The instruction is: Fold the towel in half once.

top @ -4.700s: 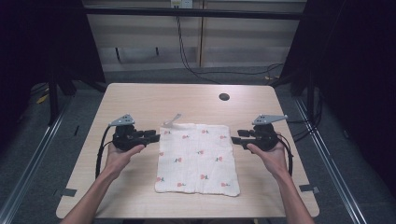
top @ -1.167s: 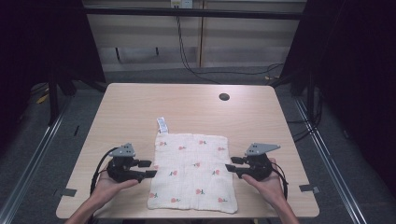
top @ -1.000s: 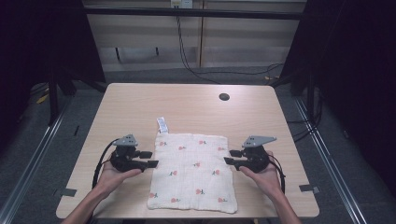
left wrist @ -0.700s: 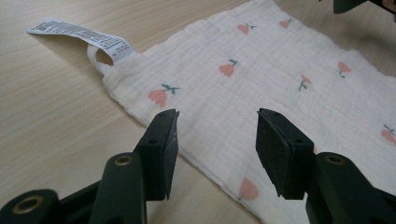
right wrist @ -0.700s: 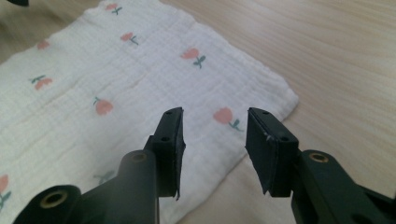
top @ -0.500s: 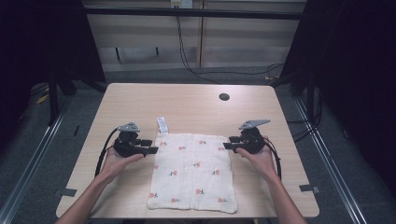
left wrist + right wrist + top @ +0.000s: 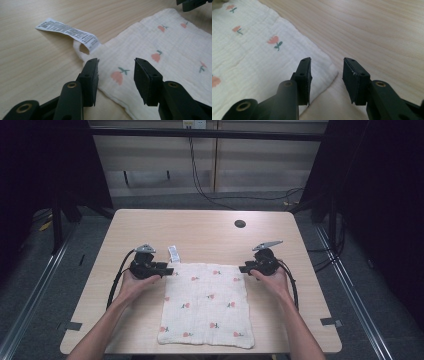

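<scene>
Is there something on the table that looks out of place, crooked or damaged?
Nothing looks damaged or spilled. The flower-print cloth lies flat on the table, turned slightly off the table's edges. Its white care label sticks out from the far left corner onto the wood.

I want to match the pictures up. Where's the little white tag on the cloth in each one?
High view: the tag sticks out from the cloth's far left corner.
Left gripper view: upper left, flat on the table.
Right gripper view: not in it.
Shared landmark: the flowered cloth.
</scene>
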Tool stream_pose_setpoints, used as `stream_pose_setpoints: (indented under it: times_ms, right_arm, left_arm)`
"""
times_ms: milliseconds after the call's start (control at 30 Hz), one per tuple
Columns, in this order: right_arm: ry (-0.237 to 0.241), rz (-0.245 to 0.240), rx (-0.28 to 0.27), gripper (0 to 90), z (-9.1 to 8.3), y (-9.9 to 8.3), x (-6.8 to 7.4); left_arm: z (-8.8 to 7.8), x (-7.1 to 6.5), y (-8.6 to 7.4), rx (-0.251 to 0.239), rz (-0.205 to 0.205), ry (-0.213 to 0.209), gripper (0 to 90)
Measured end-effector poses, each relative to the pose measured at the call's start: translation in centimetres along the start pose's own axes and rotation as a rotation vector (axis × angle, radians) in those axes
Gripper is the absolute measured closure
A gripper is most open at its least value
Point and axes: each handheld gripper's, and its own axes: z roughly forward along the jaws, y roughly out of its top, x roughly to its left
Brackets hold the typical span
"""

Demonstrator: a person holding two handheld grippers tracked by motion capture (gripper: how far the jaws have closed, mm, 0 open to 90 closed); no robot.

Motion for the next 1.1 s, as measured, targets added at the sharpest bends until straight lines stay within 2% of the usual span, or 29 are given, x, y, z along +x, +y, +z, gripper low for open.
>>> stream_pose_setpoints:
  times_ms: [33, 100, 200, 233, 300, 367, 433, 467, 533, 600, 667, 700, 767, 833, 900, 967, 1100]
  right_arm:
    - [-0.005, 0.012, -0.001, 58.9, 0.2, 0.0, -0.1]
    - [-0.008, 0.018, 0.006, 60.3, 0.7, 0.1, -0.1]
    - [-0.022, 0.021, 0.010, 61.0, 1.3, 0.1, -0.1]
    - [-0.009, 0.023, 0.006, 61.1, 1.4, 0.1, -0.1]
    - [-0.028, 0.006, 0.023, 61.8, 1.8, 0.0, 0.1]
    - [-0.032, -0.001, 0.016, 62.7, 1.9, 0.1, 0.4]
    - [-0.043, -0.022, 0.030, 67.6, 1.9, 0.1, 0.6]
    - [-0.029, -0.030, 0.032, 71.1, 1.9, 0.1, 0.7]
    - [-0.033, -0.034, 0.036, 79.6, 1.9, 0.1, 0.8]
    - [-0.025, -0.018, 0.028, 84.7, 1.9, 0.0, 0.7]
    - [-0.016, -0.002, 0.022, 86.0, 1.9, -0.1, 0.5]
    - [-0.001, 0.006, 0.013, 86.4, 1.9, -0.2, 0.3]
    - [0.014, 0.028, 0.004, 86.8, 1.8, -0.4, 0.1]
    - [0.023, 0.042, -0.011, 86.8, 1.8, -0.6, -0.1]
    - [0.030, 0.050, -0.027, 86.9, 1.8, -0.7, 0.0]
    - [0.037, 0.056, -0.038, 87.0, 1.8, -0.9, 0.1]
    - [0.040, 0.055, -0.049, 87.1, 1.7, -1.3, 0.3]
  left_arm:
    - [0.2, 0.3, -0.1, 0.016, 0.010, 0.012, 54.7]
    - [0.3, 1.0, -0.2, 0.013, -0.016, 0.003, 54.9]
    - [0.0, 1.1, -0.4, 0.006, -0.016, 0.004, 54.0]
    - [0.0, 1.1, -0.4, 0.009, -0.014, 0.007, 54.0]
    - [0.0, 1.3, -0.4, 0.002, -0.021, 0.007, 52.7]
    - [0.2, 1.4, -0.5, 0.002, -0.033, 0.023, 51.9]
    - [0.5, 1.5, -0.5, 0.012, -0.038, 0.029, 50.5]
    - [0.7, 1.6, -0.5, 0.015, -0.031, 0.044, 50.6]
    - [0.9, 1.8, -0.4, 0.003, -0.047, 0.030, 51.2]
    - [1.1, 1.7, -0.3, 0.006, -0.032, 0.031, 52.6]
    - [1.4, 1.4, -0.1, 0.011, -0.030, 0.027, 52.7]
    - [1.5, 1.2, -0.1, 0.010, -0.014, 0.024, 53.2]
    - [1.8, 0.6, 0.1, 0.015, 0.016, 0.048, 54.8]
    - [2.1, 0.3, 0.1, 0.022, 0.030, 0.035, 61.5]
    - [2.3, 0.4, 0.1, 0.007, -0.002, 0.016, 72.2]
    - [2.3, 0.4, 0.0, 0.008, 0.000, 0.029, 79.6]
    - [2.2, 0.3, 0.1, 0.004, 0.001, 0.022, 87.1]
